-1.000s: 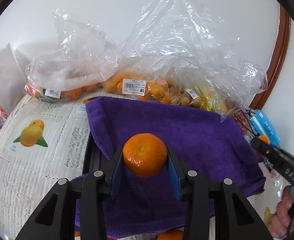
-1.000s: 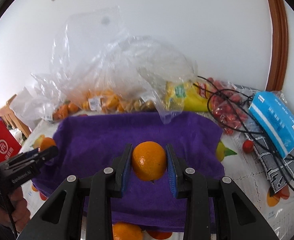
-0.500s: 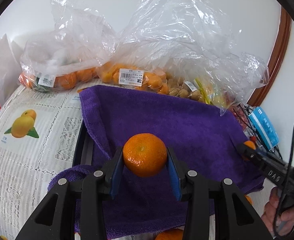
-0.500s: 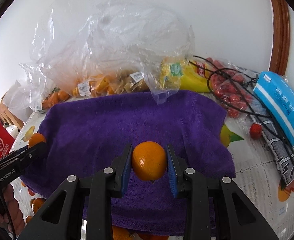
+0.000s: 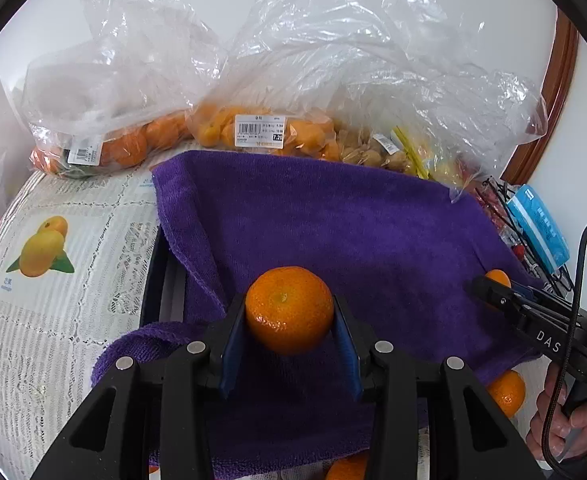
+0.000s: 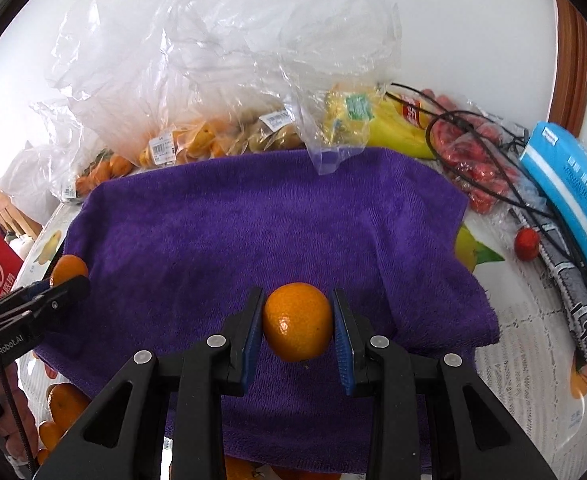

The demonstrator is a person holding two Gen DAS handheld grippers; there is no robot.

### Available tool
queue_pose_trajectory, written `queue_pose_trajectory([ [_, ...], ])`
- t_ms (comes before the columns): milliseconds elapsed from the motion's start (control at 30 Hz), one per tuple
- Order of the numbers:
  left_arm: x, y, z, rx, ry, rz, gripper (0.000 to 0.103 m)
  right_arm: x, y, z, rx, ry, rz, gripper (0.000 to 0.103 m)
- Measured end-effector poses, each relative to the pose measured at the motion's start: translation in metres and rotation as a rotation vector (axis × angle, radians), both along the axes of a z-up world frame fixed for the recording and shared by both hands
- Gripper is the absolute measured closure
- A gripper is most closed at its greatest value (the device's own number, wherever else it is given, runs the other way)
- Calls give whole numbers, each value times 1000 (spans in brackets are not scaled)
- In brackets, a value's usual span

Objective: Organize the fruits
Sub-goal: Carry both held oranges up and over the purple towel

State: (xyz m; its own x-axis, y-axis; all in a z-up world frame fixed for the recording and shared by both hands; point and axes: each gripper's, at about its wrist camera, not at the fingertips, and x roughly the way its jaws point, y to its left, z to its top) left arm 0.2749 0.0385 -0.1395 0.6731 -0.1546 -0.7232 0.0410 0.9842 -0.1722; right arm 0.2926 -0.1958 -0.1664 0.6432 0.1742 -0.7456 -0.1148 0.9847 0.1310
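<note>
Black left gripper [image 5: 289,344] with blue-padded jaws, silver screws.

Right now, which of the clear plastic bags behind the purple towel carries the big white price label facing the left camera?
The middle bag, holding small yellow-orange fruit. The left bag of oranges has only a smaller, tilted label low on its side.
</note>
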Motion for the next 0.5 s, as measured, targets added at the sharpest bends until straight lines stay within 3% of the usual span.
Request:
queue_pose_trajectory([
  [400,2,-3,-3,11,11,-16,64,-4,10,1,-42,-11,28,70],
  [500,2,-3,-4,8,17,-18,64,-5,8,4,-39,-19,19,61],
])
